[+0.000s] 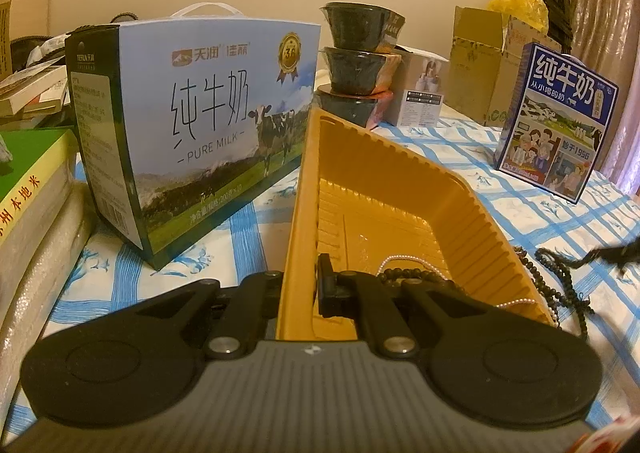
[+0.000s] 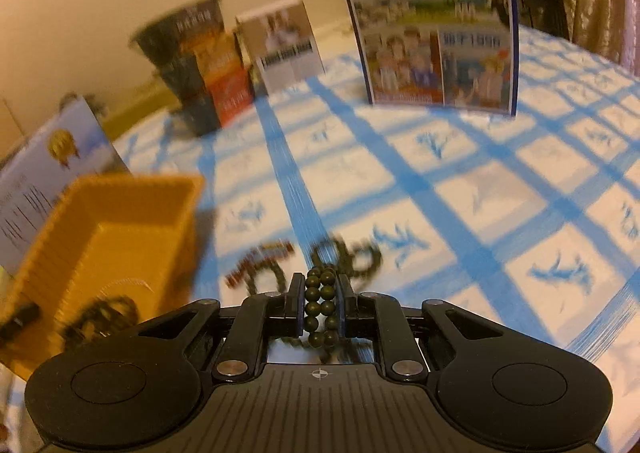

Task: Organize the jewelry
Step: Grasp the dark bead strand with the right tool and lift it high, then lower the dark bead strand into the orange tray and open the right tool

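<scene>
My left gripper [image 1: 304,285] is shut on the near left wall of a yellow plastic tray [image 1: 384,189] and holds it tilted. Inside the tray lie a dark bead string [image 1: 416,276] and a thin pearl chain [image 1: 404,259]. My right gripper [image 2: 320,301] is shut on a dark green bead bracelet [image 2: 320,307], just above the tablecloth to the right of the tray [image 2: 120,221]. More dark beads [image 2: 348,253] and a brown bead string [image 2: 260,257] lie on the cloth in front of it. Dark beads [image 1: 560,277] also lie right of the tray in the left wrist view.
A blue-and-white checked tablecloth [image 2: 480,181] covers the table. A large milk carton [image 1: 192,125] stands left of the tray, stacked black bowls [image 1: 356,61] and a small box [image 1: 420,93] behind it, a blue milk box [image 1: 556,117] to the right. Books [image 1: 28,189] lie far left.
</scene>
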A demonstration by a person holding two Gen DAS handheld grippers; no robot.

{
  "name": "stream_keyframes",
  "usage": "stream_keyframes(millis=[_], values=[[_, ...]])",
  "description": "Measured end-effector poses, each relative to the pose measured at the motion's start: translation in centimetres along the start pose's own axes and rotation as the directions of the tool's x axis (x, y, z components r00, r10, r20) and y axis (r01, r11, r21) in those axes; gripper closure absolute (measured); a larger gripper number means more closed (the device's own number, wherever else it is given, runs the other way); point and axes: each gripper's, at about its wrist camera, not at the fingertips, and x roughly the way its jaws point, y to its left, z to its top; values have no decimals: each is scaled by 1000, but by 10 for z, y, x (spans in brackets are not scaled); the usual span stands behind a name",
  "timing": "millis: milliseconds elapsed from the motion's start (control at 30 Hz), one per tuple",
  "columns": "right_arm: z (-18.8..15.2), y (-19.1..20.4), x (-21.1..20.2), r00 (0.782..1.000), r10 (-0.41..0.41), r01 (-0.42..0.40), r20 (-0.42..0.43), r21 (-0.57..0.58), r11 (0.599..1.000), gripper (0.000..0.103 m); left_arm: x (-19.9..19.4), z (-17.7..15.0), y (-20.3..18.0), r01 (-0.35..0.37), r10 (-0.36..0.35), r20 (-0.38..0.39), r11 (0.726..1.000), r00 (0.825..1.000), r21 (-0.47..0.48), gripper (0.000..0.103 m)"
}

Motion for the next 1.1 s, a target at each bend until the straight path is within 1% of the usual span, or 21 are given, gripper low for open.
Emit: stream_keyframes(millis=[233,433,600,733,900,1100], values=[[44,22,-48,996,46,-44,79,-21,999,88,-1,2,0,7,-7,-11,1000,1000,4,97],[71,46,-82,990,82,-74,116,-75,994,88,-3,4,0,14,-14,-15,1000,1000,1,97],[93,61,-108,982,130,-118,138,-96,988,89,-3,6,-1,14,-13,-22,1000,1000,6,97],[108,71,-126,977,151,-134,152,-120,984,89,-3,6,-1,13,-13,-28,1000,1000,7,97],[128,83,-153,965,189,-163,181,-147,976,89,-3,6,-2,13,-12,-34,1000,999,14,97],[153,103,-182,952,230,-187,201,-212,959,89,-3,6,-2,11,-11,-38,1000,999,16,97]])
